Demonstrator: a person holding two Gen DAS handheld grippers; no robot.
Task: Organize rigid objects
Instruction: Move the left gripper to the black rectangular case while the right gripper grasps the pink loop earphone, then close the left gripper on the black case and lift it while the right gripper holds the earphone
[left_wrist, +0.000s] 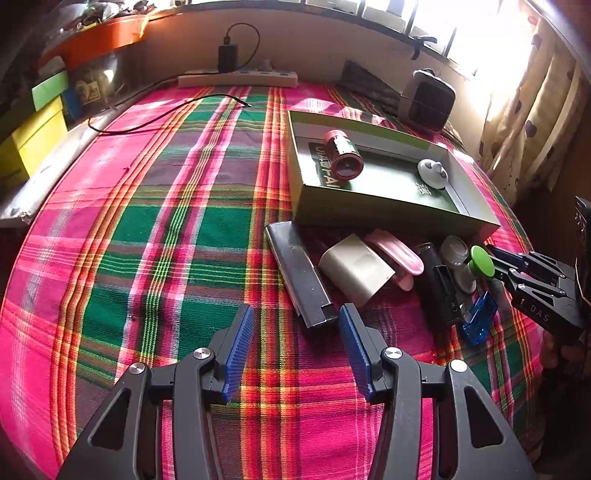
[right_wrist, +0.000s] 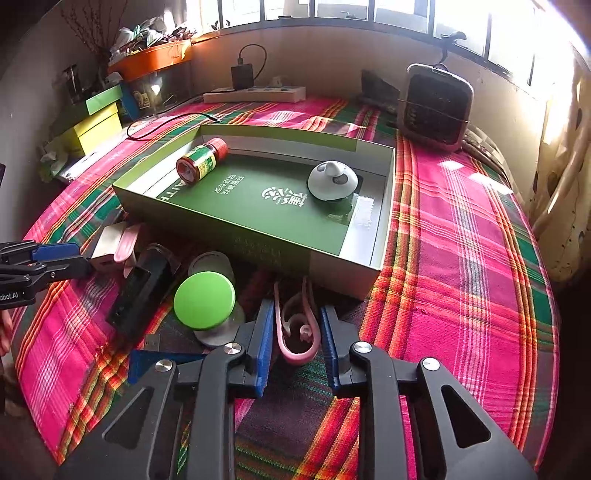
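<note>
Two things already lie in the green box (right_wrist: 384, 206): a red-capped bottle (right_wrist: 201, 159) on its side near the far left corner and a white round gadget (right_wrist: 332, 181) toward the right end, well apart from each other. That looks like the collecting place, so the heap just in front of its near wall is what remains to sort. The right hand-held gripper (right_wrist: 297, 332) is released, its blue pads either side of a pink curled clip (right_wrist: 297, 332) on the plaid cloth (right_wrist: 461, 240), not closed on it; I judge this the next pick. Just left of it sit a green-lidded jar (right_wrist: 204, 304), a black case (right_wrist: 142, 291) and a blue stapler-like piece (left_wrist: 478, 319). The box wall stands close ahead, so the clip must be lifted over it. The left hand-held gripper (left_wrist: 297, 332) hangs open and empty near a long dark case (left_wrist: 299, 273) and a beige block (left_wrist: 354, 267). Behind are a power strip (right_wrist: 255, 94) and a small heater (right_wrist: 436, 107)
</note>
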